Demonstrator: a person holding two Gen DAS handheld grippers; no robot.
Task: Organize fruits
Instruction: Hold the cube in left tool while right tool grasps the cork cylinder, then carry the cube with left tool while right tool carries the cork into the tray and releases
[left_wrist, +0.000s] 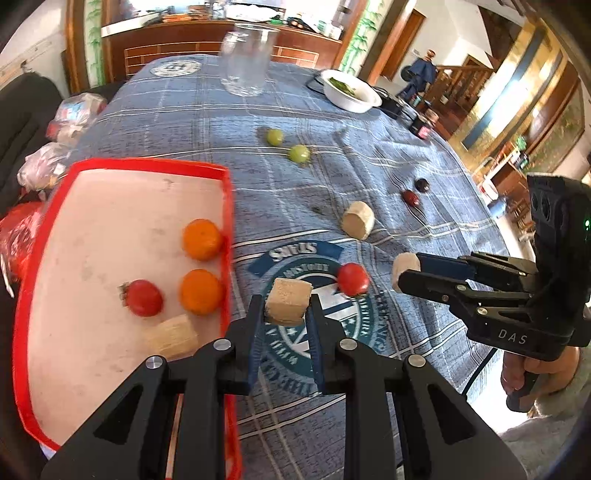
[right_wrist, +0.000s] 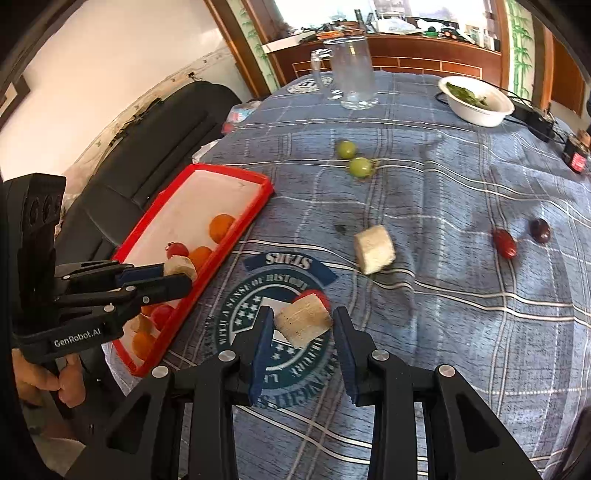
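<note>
My left gripper (left_wrist: 286, 306) is shut on a pale beige fruit chunk (left_wrist: 287, 295), held just right of the red tray (left_wrist: 147, 164). In the tray lie two oranges (left_wrist: 201, 240), a red tomato (left_wrist: 144, 297) and another beige chunk (left_wrist: 171, 336). My right gripper (right_wrist: 302, 317) is shut on a second beige chunk (right_wrist: 304, 321) above the cloth's round emblem. Loose on the blue cloth are a red tomato (left_wrist: 352, 278), a beige chunk (right_wrist: 373, 249), two green grapes (right_wrist: 360, 166) and two dark red fruits (right_wrist: 504, 242). Each gripper shows in the other's view: the right gripper (left_wrist: 406, 271) and the left gripper (right_wrist: 179, 275).
A glass jug (right_wrist: 352, 74) and a white bowl of greens (right_wrist: 476, 99) stand at the table's far side, with a black cable and a small dark jar (right_wrist: 576, 153) at the right. A black sofa (right_wrist: 147, 147) lies past the tray. Plastic bags (left_wrist: 74, 114) sit at the left edge.
</note>
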